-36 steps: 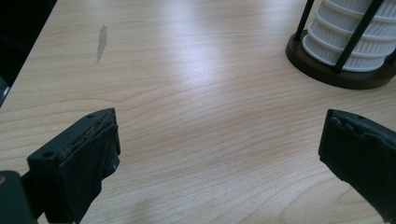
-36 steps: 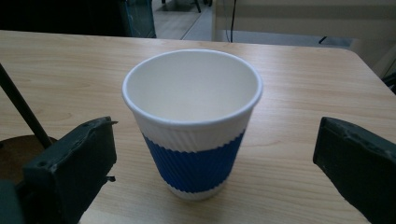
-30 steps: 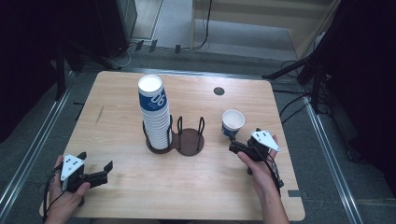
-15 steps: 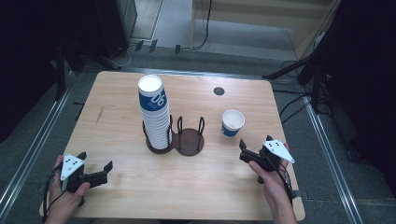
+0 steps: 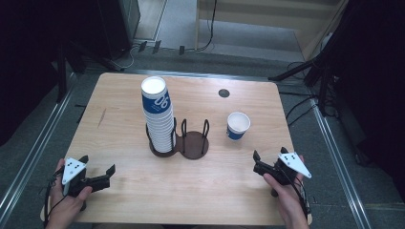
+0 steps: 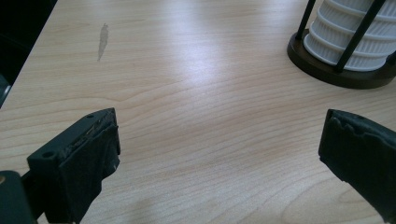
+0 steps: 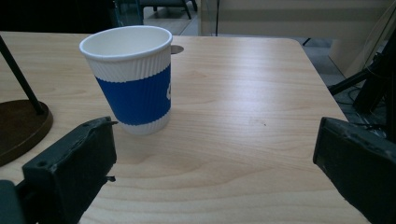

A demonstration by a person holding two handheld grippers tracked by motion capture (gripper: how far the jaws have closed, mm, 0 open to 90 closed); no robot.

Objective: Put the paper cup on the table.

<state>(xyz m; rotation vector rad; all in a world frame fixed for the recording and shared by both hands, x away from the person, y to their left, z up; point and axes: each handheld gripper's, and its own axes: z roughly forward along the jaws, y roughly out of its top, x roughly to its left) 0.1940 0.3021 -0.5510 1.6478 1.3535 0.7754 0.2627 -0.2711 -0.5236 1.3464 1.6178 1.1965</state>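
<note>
Both hand-held grippers sit low over the near edge of the wooden table [image 5: 119, 95], each with its jaws spread wide and nothing between them. Held in the person's right hand [image 5: 286, 195], the right gripper [image 5: 260, 164] hovers near the near right corner, its jaws pointing toward the middle of the table; the single paper cup [image 5: 238, 125], white with a blue band, stands upright and apart from it, farther from the near edge and a little toward the table's centre. In the right gripper view that cup [image 7: 130, 77] stands beyond the left jaw, not between the jaws and not touching either, with bare wood in the gap. The left gripper [image 5: 98, 179], in the person's left hand [image 5: 69, 202], rests by the near left corner, its jaws likewise parted over bare wood in the left gripper view. Near the table's centre stands a dark two-ring cup holder [image 5: 191, 145] with upright wire loops; its left ring carries a tall stack of cups [image 5: 157, 114], the right ring holds nothing. The foot of that stack [image 6: 355, 32] shows in the left gripper view, well beyond the right jaw. A small dark round hole [image 5: 223, 93] lies near the far edge, beyond the single cup. A faint grey smear [image 6: 102, 39] marks the wood toward the left edge.
</note>
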